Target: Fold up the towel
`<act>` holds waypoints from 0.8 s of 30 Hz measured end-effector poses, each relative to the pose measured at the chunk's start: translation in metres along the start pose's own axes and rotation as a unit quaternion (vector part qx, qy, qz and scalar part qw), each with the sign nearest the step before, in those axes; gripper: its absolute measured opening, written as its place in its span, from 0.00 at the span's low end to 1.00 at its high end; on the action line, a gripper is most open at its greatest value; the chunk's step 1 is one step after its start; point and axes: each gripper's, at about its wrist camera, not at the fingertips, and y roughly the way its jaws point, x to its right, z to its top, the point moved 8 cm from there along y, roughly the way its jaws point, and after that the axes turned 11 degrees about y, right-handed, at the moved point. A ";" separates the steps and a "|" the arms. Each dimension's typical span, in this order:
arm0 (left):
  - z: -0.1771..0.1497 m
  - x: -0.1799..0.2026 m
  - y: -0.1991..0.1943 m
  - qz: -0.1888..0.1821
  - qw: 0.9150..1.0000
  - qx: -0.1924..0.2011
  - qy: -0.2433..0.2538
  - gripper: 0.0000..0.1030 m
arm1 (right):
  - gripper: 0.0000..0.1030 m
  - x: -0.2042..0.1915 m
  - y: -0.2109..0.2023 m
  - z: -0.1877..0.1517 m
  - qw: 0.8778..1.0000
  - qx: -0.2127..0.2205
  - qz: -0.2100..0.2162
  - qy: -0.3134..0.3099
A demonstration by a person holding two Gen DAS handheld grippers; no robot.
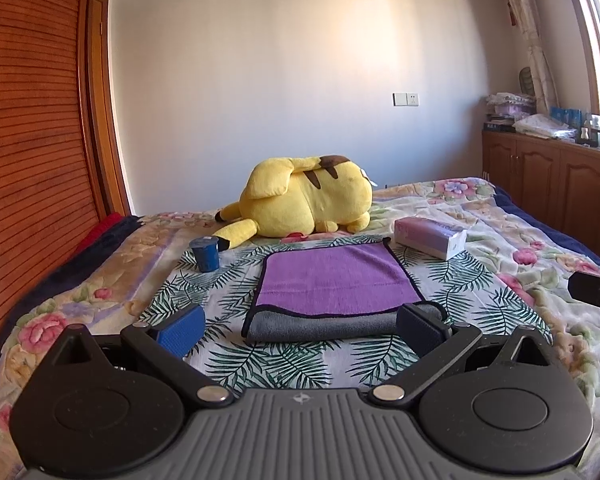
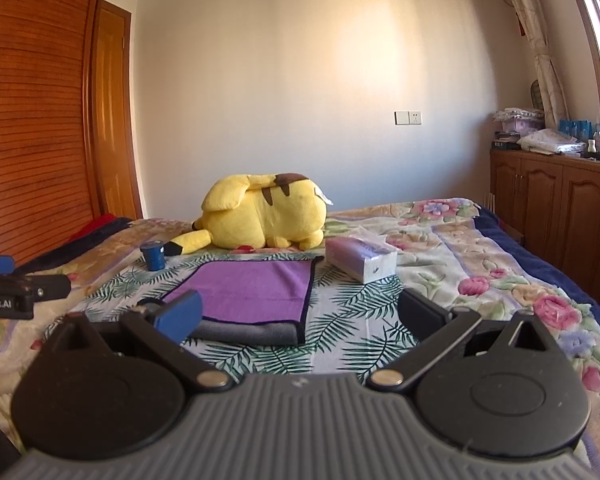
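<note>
A towel (image 1: 332,280), purple on top with a grey underside and dark trim, lies folded on the leaf-patterned cloth on the bed; it also shows in the right wrist view (image 2: 252,292). My left gripper (image 1: 300,328) is open and empty, just in front of the towel's grey near fold. My right gripper (image 2: 300,316) is open and empty, in front of the towel's near right corner. The left gripper also shows at the left edge of the right wrist view (image 2: 8,284).
A yellow plush toy (image 1: 308,200) lies behind the towel. A blue cup (image 1: 206,254) stands at the back left, a tissue pack (image 1: 430,236) at the back right. A wooden wardrobe (image 1: 32,120) is on the left, low cabinets (image 1: 548,176) on the right.
</note>
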 end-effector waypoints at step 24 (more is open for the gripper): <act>-0.014 -0.021 0.087 -0.024 0.998 -0.053 0.021 1.00 | 1.00 -0.010 0.063 -0.020 0.998 -0.062 0.003 -0.006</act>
